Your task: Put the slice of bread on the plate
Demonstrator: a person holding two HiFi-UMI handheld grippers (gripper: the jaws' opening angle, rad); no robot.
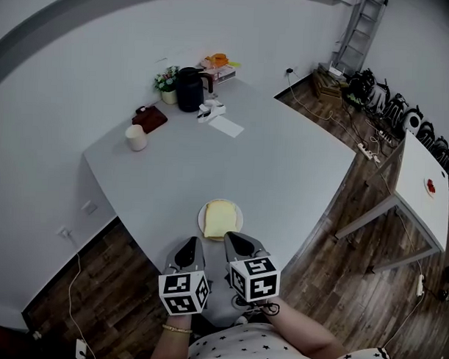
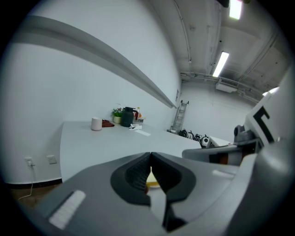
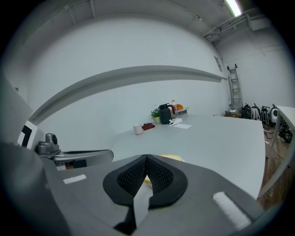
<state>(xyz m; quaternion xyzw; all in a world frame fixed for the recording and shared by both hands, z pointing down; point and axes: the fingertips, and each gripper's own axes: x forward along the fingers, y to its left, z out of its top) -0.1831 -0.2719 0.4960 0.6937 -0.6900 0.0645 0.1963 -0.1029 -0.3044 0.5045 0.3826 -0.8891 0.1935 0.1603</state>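
Both pairs of jaws are closed with nothing gripped. On the left gripper (image 2: 150, 155) and the right gripper (image 3: 146, 158) the ribbed pads meet at the tips, and only a sliver of yellow shows through the gap behind them.

In the head view the two grippers sit side by side on the near side of the plate (image 1: 202, 221), with their tips pointing toward it. The left one is just to the near left of the plate. The right one reaches the plate's near rim, and whether it touches cannot be told.

The slice of bread (image 1: 219, 216) lies flat on the plate and covers most of it. The plate stands close to the near edge of the grey table (image 1: 284, 162).

Far beyond the plate, toward the table's back-left corner, are a white cup (image 1: 136, 137), a dark red flat thing (image 1: 149, 119), a sheet of paper (image 1: 226, 126), a black kettle (image 1: 189, 89) and a small potted plant (image 1: 167, 79). Farther still, beyond the plate to the right and off the table, a ladder (image 1: 360, 32) leans against the wall.
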